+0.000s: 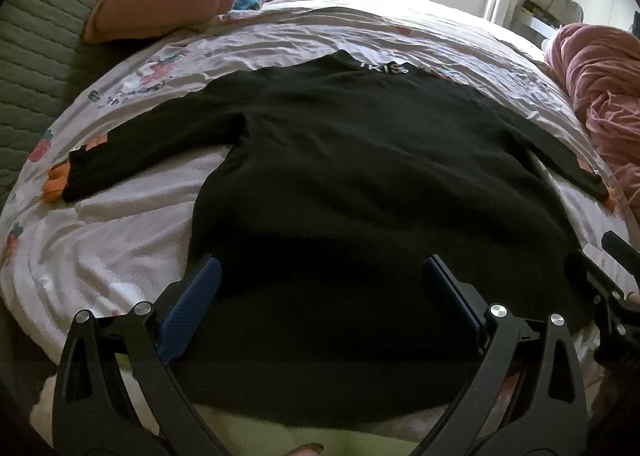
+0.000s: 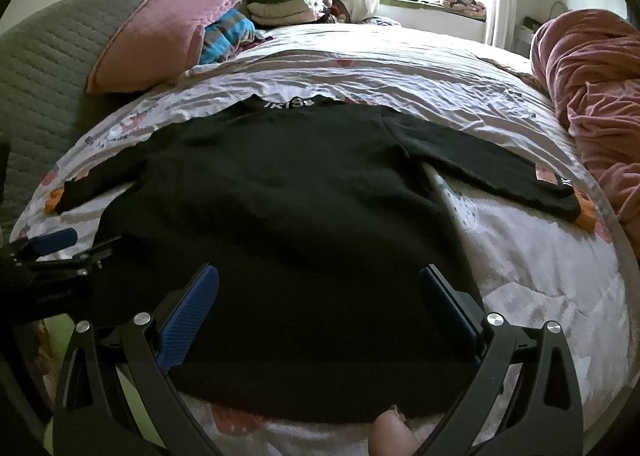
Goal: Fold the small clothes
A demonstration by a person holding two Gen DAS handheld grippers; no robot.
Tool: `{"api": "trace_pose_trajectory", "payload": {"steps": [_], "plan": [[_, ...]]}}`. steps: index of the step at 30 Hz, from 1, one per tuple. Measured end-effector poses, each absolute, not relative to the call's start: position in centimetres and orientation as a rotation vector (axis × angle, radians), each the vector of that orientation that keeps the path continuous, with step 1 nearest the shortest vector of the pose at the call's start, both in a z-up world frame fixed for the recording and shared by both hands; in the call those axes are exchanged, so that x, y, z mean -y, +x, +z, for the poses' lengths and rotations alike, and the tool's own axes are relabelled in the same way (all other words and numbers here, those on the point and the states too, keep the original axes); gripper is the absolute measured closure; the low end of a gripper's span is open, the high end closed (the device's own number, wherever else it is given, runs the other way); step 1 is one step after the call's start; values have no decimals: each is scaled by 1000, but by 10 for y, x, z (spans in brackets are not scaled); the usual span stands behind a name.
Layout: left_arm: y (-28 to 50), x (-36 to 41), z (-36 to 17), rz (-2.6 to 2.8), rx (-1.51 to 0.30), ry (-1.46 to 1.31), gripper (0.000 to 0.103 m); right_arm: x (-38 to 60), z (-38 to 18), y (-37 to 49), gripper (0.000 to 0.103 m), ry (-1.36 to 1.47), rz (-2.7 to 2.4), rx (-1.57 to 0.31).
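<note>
Main risk: the black sweater [image 1: 360, 184] is thick and limp, so pinching only the top layer at the hem would drag it and bunch the body instead of folding clean; the wrinkled bed cover [image 1: 120, 256] underneath could get caught in the pinch too; both sleeves lie spread wide, so a body fold made first would likely trap them crooked. Left tongs [image 1: 320, 280] spread wide, holding nothing, hovering over the lower left part of the hem; right tongs [image 2: 318, 288] likewise spread and empty over the lower right part; whether either touches the cloth is hard to tell, too dark. Sweater lies flat in the middle of the bed, collar far away with white lettering, sleeves out to each side, orange cuff [image 2: 585, 216] showing at the right sleeve end.
</note>
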State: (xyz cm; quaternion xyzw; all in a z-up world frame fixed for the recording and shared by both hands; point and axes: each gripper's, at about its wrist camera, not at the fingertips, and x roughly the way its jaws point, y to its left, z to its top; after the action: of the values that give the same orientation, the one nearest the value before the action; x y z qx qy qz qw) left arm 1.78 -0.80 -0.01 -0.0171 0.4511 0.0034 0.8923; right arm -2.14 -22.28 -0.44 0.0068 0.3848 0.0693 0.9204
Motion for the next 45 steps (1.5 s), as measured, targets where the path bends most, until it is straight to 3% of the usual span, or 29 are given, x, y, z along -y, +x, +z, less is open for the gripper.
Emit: {"api": "trace_pose_trajectory", "payload": {"steps": [27, 45], "plan": [[113, 9, 27, -55, -947, -139, 9, 245, 26, 64, 4, 123, 119, -718], [167, 44, 23, -129, -985, -106, 9, 322, 20, 105, 4, 199, -93, -714]]}}
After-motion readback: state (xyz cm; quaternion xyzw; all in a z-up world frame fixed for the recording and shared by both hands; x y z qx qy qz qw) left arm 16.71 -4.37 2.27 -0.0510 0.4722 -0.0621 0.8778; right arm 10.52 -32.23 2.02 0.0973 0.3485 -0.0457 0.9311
